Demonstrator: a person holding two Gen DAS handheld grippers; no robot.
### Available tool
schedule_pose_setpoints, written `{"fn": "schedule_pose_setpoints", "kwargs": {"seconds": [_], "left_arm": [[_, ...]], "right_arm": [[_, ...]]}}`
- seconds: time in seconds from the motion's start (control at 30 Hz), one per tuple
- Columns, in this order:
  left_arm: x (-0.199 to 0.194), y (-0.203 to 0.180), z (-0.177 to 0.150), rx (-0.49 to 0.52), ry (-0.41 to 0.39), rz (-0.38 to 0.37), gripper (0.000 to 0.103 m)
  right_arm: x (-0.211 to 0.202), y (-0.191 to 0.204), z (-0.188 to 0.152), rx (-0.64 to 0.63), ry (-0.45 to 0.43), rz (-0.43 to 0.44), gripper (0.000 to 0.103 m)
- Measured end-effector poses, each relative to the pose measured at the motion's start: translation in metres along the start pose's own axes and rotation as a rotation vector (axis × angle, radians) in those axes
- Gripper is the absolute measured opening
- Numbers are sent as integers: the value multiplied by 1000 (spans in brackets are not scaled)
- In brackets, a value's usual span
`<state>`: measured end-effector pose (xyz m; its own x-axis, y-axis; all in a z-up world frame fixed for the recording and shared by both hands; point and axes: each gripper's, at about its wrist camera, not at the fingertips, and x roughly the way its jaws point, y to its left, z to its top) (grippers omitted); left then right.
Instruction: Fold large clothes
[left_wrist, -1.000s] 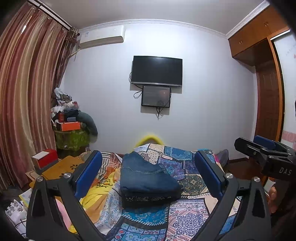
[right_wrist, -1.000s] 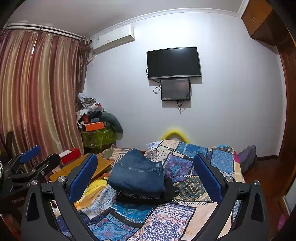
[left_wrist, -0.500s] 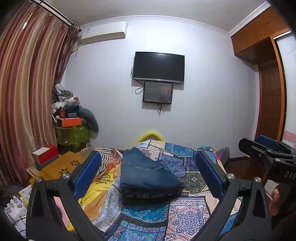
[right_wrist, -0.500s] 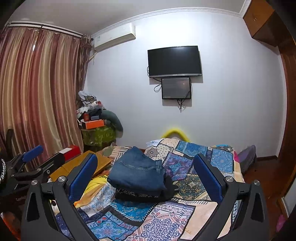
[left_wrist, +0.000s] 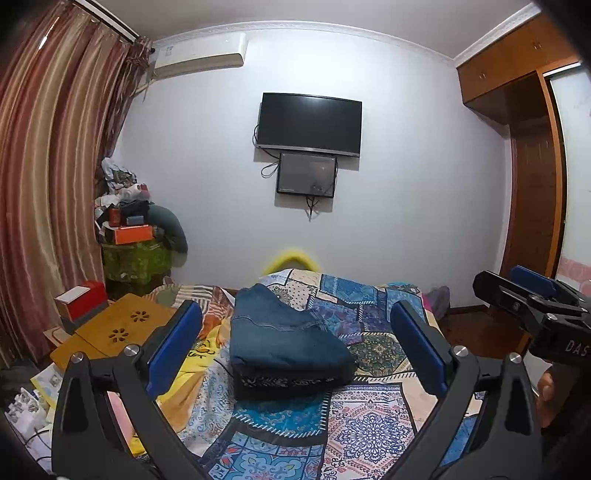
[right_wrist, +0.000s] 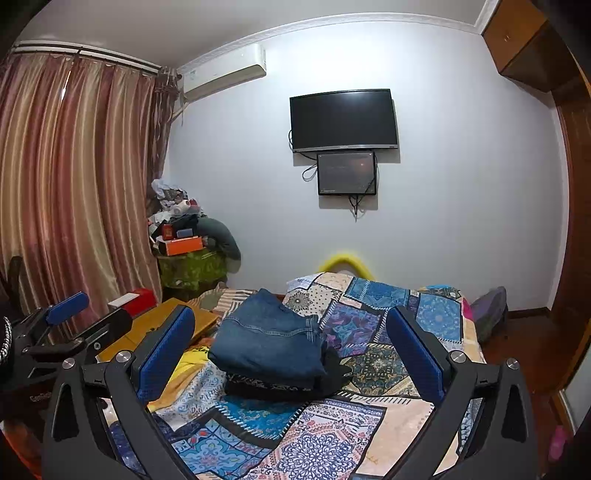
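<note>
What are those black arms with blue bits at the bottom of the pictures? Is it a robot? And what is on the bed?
It is not a robot. A person holds a tool in each hand, and each tool has a small camera looking forward between its two fingers. One picture comes from the left hand-held gripper, the other from the right hand-held gripper. The blue bits are soft pads on the fingers. Both tools are wide open and hold nothing.

Each camera also catches the other tool at the edge of its picture.

In front of them is a bed with a colourful patchwork blanket. On it lies a pair of folded blue jeans, resting on a folded dark garment. On the wall hangs a television that is switched off.
</note>
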<state>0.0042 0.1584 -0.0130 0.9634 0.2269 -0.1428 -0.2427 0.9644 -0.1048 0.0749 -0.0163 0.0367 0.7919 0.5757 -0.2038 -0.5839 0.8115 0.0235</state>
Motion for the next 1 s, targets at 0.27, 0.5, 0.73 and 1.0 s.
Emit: {"fn": "schedule_pose_setpoints", "kwargs": {"seconds": [0.27, 0.5, 0.73, 1.0], "left_arm": [[2, -1, 1, -1, 7, -6, 102], [2, -1, 1, -2, 10, -7, 102], [4, 0, 0, -15, 24, -24, 102], [5, -2, -1, -15, 22, -13, 102]], "right_arm": [[-1, -1, -1, 0, 4, -4, 103], [2, -3, 0, 12, 12, -9, 103], [1, -1, 0, 9, 7, -16, 103], [3, 1, -2, 7, 14, -20, 103]]}}
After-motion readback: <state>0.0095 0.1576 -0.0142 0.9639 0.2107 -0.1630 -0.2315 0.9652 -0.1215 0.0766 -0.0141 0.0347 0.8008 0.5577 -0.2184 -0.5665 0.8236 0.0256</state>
